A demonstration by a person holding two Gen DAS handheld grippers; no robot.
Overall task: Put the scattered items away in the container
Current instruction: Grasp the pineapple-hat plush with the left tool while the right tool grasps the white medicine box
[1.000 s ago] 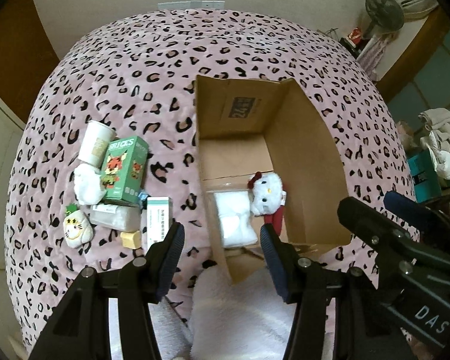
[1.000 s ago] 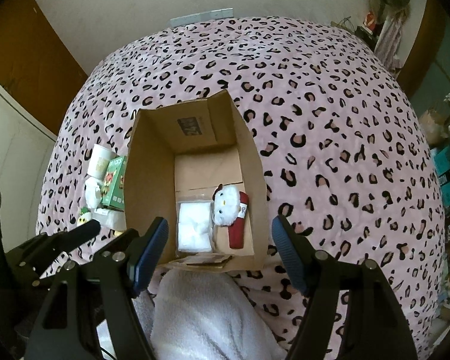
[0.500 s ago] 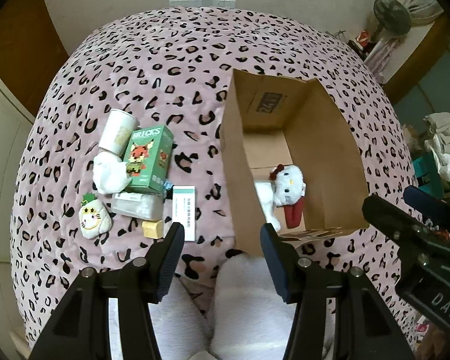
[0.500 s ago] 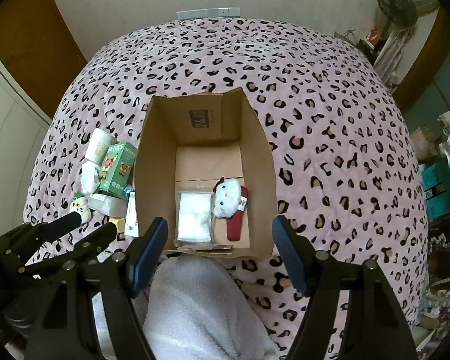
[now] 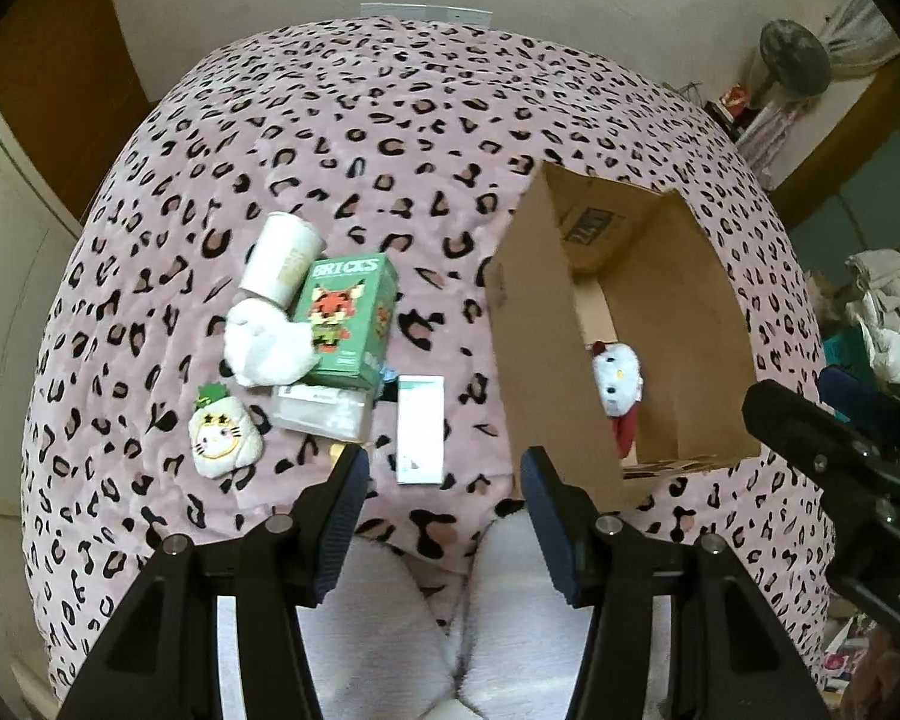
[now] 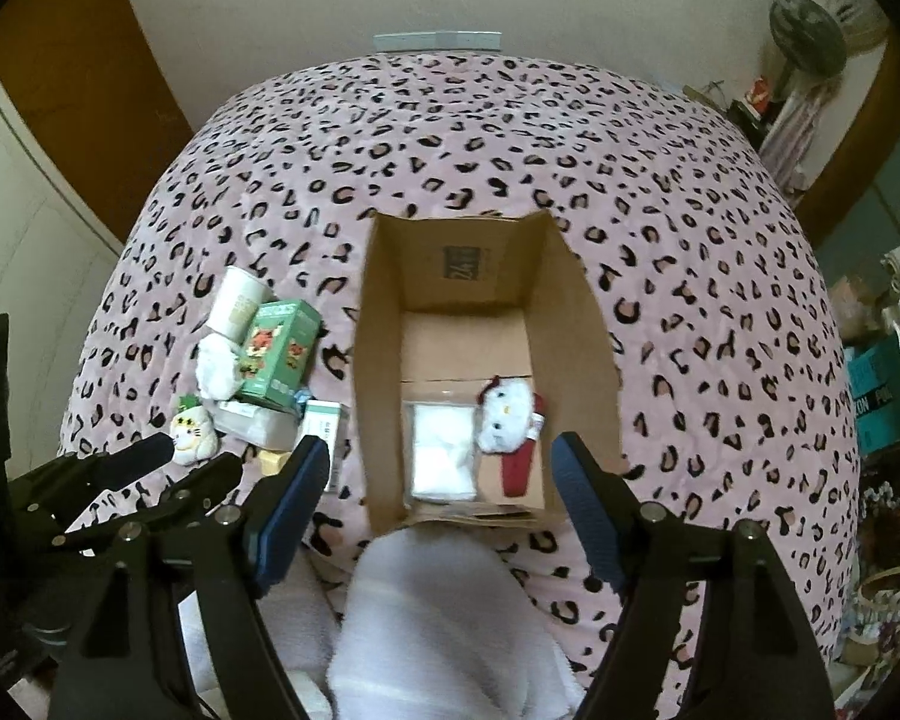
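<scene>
Cardboard box (image 6: pixel 576 360) on a leopard-print bed (image 6: pixel 690 240), scattered items heaped to its left.

The box holds a white cat plush (image 6: pixel 501 414) and a clear white packet (image 6: pixel 441 450). Outside lie a cup (image 5: pixel 282 261), a green BRICKS box (image 5: pixel 348 315), a pineapple-cat plush (image 5: pixel 222 435) and a slim white carton (image 5: pixel 420 429). The left gripper (image 5: pixel 444 495) hangs partly open and empty; the right gripper (image 6: pixel 441 495) is opening, nothing between its jaws. Best taken: the slim carton, nearest, across its narrow sides.
</scene>
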